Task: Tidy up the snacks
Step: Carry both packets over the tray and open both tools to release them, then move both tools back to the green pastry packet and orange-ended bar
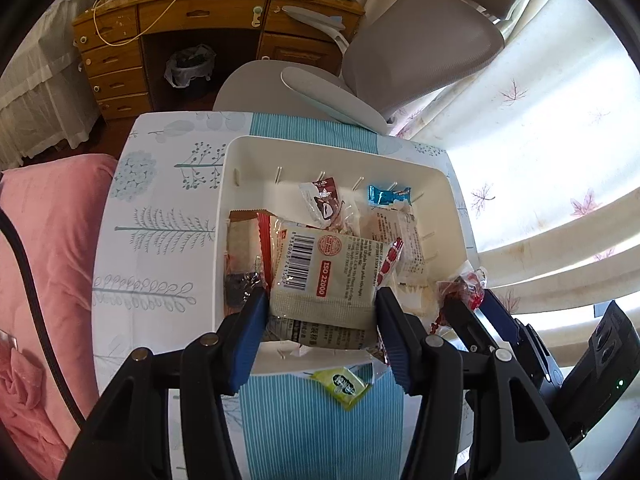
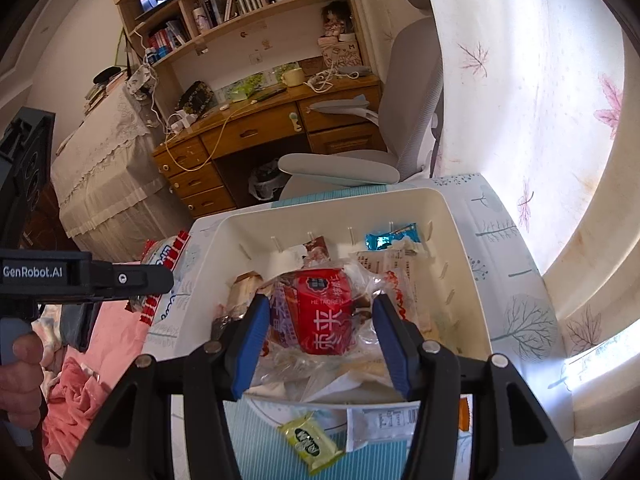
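A white bin [image 1: 240,184] [image 2: 208,248] stands on the patterned table with several wrapped snacks inside, among them a blue wrapper [image 1: 386,196] [image 2: 390,238]. My left gripper [image 1: 320,300] is shut on a beige barcode packet [image 1: 320,276], held over the bin's near part. In the right wrist view that gripper [image 2: 160,280] shows at the left, beside the bin, with the packet's red-and-white edge [image 2: 168,256] sticking out. My right gripper [image 2: 320,304] is shut on a red snack in clear wrap [image 2: 324,312], above the bin. A green candy [image 1: 340,386] [image 2: 310,442] lies on the table in front of the bin.
A flat white packet [image 2: 384,420] lies on the table by the bin's near wall. A grey office chair [image 1: 400,48] and wooden desk [image 1: 200,12] stand beyond the table. Pink bedding [image 1: 48,240] lies left, a curtain [image 1: 540,120] right. A hand [image 2: 20,372] holds the left gripper's handle.
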Available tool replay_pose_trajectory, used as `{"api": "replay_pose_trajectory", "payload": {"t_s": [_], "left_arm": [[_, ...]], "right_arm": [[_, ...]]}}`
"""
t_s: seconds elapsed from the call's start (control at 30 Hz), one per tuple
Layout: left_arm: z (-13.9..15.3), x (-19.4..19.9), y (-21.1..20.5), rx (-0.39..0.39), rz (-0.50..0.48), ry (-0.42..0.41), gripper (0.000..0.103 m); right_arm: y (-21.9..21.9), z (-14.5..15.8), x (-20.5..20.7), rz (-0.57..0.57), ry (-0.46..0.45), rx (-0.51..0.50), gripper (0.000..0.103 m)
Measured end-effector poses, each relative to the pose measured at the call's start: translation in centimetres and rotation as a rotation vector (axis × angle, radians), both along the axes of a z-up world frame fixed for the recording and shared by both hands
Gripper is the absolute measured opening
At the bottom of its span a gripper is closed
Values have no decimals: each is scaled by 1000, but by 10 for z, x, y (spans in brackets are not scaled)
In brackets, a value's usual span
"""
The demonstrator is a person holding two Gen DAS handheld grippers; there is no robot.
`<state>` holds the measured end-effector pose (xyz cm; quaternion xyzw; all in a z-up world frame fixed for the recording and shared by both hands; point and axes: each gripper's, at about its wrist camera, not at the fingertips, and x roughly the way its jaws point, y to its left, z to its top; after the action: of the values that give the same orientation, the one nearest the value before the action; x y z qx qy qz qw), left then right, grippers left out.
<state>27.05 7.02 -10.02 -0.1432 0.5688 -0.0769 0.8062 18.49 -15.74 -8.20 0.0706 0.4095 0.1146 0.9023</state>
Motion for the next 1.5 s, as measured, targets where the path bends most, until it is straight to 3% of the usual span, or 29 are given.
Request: {"api": "replay_pose_trajectory", "payload": {"t_s": [0.13, 0.2, 0.23, 0.33, 0.4, 0.6, 0.7, 1.07, 1.5], "left_arm": [[-11, 9, 2, -27, 19, 11, 58], [-15, 11, 4, -43, 35, 25, 76], [-17, 11, 5, -45, 39, 30, 80], [-18, 10, 2, -35, 37, 37, 82], [-17, 6, -1, -43, 35, 44, 87], [-9, -16, -15, -18, 69, 55, 88], [0, -33, -22, -10, 115, 49, 88], [29, -112, -46, -25, 319, -3, 88], [2, -170, -57, -27, 463, 37, 88]], "right_arm": [[-4, -13, 12, -19, 36, -12, 55], [-7, -18, 16, -31, 62, -6, 55], [-8, -20, 16, -34, 70, 0, 55], [-13, -22, 17, -46, 88, -3, 64], [-18, -21, 14, -58, 81, -6, 65], [-35, -18, 5, -53, 91, 29, 65], [-44, -15, 1, -11, 101, 57, 65], [-68, -4, -30, 201, 113, 17, 65], [-81, -13, -59, 340, 101, 13, 65]]}}
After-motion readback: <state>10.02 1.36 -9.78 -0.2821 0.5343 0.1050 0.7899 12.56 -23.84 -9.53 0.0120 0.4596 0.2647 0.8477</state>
